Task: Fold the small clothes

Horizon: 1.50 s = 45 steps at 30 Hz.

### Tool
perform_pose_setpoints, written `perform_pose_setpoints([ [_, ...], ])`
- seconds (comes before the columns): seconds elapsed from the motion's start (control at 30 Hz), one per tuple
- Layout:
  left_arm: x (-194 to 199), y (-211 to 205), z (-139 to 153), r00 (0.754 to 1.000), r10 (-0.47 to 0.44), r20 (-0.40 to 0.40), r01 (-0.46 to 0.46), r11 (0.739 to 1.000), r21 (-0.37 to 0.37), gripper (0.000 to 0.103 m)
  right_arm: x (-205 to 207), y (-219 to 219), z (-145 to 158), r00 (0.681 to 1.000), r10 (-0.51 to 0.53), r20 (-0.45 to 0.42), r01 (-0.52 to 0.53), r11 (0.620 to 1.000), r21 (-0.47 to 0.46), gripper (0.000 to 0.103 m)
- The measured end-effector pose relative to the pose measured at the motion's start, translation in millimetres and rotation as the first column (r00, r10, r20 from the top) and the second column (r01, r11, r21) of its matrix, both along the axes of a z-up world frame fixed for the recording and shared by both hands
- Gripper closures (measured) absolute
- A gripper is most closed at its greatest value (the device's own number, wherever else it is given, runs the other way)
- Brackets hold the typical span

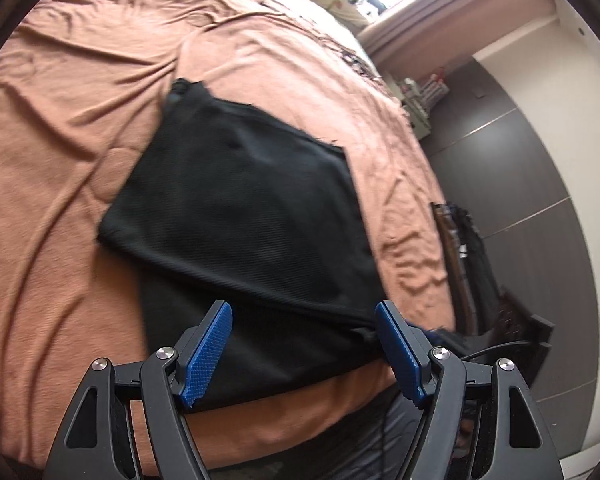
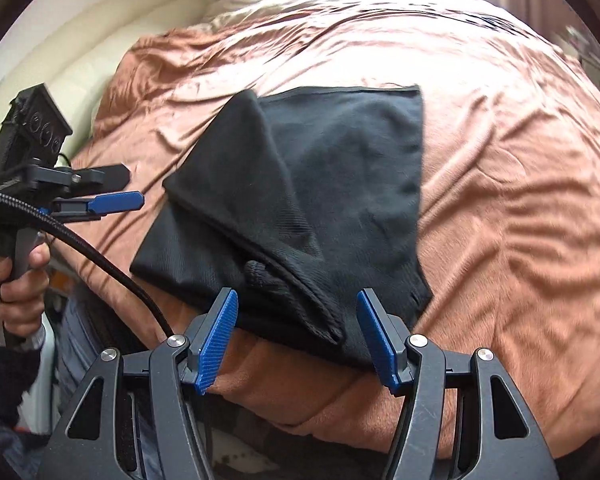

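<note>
A folded black knit garment (image 2: 300,200) lies on rust-brown bedding (image 2: 520,200), just ahead of both blue-padded grippers, left (image 1: 304,312) and right (image 2: 298,300), jaws apart, empty.

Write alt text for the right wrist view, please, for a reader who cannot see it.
A partly folded black garment lies on a rumpled brown bedspread, with the right gripper open above its near edge. At far left, a hand holds the left gripper beside the garment.
</note>
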<state>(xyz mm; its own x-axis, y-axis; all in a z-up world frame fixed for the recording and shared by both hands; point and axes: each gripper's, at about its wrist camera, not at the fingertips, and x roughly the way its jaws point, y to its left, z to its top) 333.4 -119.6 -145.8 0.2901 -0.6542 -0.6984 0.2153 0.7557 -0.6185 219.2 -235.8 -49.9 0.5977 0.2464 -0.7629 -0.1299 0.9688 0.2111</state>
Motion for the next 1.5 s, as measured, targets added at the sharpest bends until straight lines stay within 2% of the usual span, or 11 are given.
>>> perform_pose_setpoints([
  [0.3,-4,25,-38,0.997,0.054,-0.059,-0.048,0.994,0.094,0.028,29,31,-7,0.996,0.078,-0.05,-0.085,0.985,-0.153,0.044],
  [0.37,-5,26,-44,0.996,0.054,-0.073,-0.046,0.993,0.112,0.028,33,31,-7,0.996,0.079,-0.047,-0.086,0.984,-0.159,0.059],
  [0.43,-7,26,-50,0.995,0.051,-0.084,-0.04,0.992,0.123,0.031,37,29,-6,0.996,0.076,-0.047,-0.082,0.987,-0.14,0.067],
  [0.53,-8,26,-55,0.995,0.049,-0.088,-0.037,0.99,0.135,0.033,43,24,-8,0.996,0.068,-0.049,-0.074,0.989,-0.13,0.093],
  [0.57,-8,26,-55,0.995,0.05,-0.086,-0.038,0.99,0.136,0.034,45,21,-8,0.997,0.062,-0.053,-0.067,0.992,-0.111,0.095],
  [0.9,-12,29,-54,0.996,0.056,-0.076,-0.04,0.98,0.195,0.054,36,-25,-5,0.997,-0.053,-0.061,0.057,0.996,0.075,0.098],
  [1.23,-13,30,-53,0.996,0.057,-0.069,-0.043,0.981,0.188,0.054,18,-35,-15,0.992,-0.117,-0.055,0.12,0.991,0.06,0.098],
  [1.33,-13,32,-51,0.997,0.054,-0.055,-0.043,0.982,0.182,0.054,18,-35,-13,0.988,-0.142,-0.065,0.146,0.988,0.051,0.095],
  [1.4,-13,35,-51,0.997,0.056,-0.052,-0.047,0.986,0.162,0.054,18,-30,-8,0.987,-0.149,-0.059,0.15,0.989,0.014,0.086],
  [1.47,-12,39,-51,0.997,0.058,-0.047,-0.052,0.99,0.133,0.054,16,-22,-1,0.988,-0.15,-0.044,0.149,0.988,-0.032,0.044],
  [1.5,-12,41,-51,0.997,0.061,-0.045,-0.055,0.991,0.119,0.054,16,-18,3,0.989,-0.146,-0.028,0.145,0.988,-0.048,0.037],
])
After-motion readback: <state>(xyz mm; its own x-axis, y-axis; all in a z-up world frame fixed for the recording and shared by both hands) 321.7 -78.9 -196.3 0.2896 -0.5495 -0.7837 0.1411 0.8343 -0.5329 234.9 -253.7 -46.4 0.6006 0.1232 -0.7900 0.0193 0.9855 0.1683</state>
